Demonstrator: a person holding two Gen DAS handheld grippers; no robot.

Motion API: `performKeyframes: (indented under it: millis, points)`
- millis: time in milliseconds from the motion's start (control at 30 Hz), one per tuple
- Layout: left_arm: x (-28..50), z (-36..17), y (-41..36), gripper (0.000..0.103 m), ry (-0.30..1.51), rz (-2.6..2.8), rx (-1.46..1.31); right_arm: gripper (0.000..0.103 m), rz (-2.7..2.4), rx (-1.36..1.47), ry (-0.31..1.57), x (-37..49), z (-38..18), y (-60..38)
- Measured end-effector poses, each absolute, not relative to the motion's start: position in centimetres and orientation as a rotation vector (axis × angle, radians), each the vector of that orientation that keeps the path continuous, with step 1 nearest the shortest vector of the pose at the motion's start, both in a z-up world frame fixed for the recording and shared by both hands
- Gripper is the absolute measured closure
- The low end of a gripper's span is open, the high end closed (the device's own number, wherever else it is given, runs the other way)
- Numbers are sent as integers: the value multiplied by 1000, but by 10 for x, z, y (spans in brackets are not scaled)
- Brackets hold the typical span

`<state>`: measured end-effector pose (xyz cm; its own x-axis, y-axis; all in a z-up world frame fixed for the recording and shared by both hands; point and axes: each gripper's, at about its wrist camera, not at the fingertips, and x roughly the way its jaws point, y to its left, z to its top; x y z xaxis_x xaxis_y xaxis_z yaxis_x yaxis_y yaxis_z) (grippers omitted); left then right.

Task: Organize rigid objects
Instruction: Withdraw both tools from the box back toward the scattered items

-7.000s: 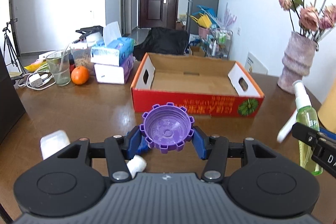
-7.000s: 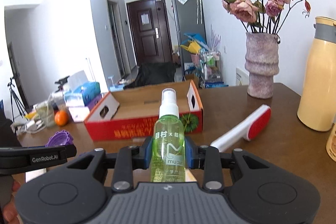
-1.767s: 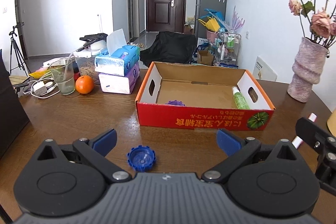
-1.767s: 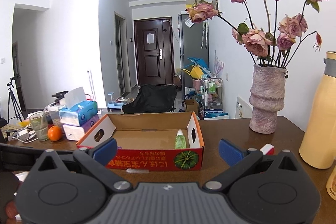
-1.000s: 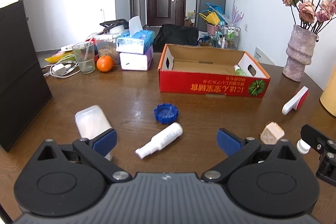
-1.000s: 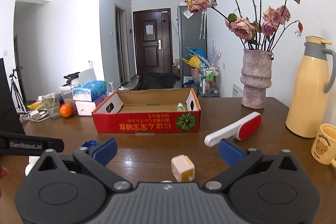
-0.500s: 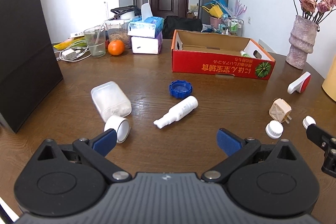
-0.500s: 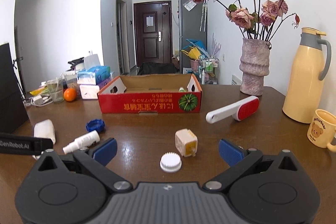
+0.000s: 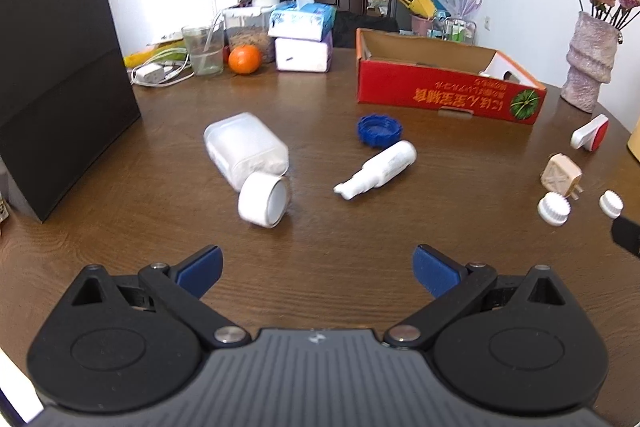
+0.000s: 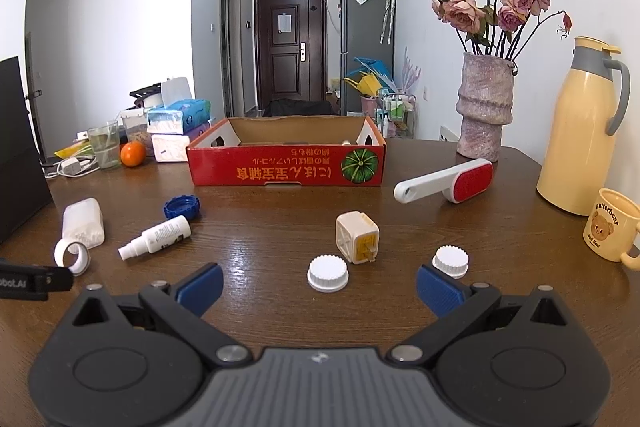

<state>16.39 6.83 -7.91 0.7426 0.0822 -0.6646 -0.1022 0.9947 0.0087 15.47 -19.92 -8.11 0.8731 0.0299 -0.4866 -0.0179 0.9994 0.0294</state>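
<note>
Both grippers are open and empty above the near table edge. Ahead of my left gripper lie a white jar on its side, a white ring lid, a white spray bottle and a blue cap. Ahead of my right gripper lie a white cap, a second white cap, a beige plug cube and a white-and-red lint brush. The red cardboard box stands behind them; its contents are mostly hidden.
A black paper bag stands at the left edge. A glass, an orange and tissue boxes are at the back left. A vase, a yellow thermos and a bear mug stand at the right.
Both grippers have pulled back from the box toward the near edge, open all along. More loose items have come into view. The purple cap and green bottle held earlier are gone from the fingers.
</note>
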Motion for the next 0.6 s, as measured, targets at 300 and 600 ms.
performKeyframes:
  millis: [300, 600]
  points:
    - [173, -92, 101, 0, 730, 67, -58, 0, 10, 19, 547, 169, -93, -195]
    - [196, -102, 117, 0, 732, 84, -34, 0, 2, 4, 593, 189, -108, -188]
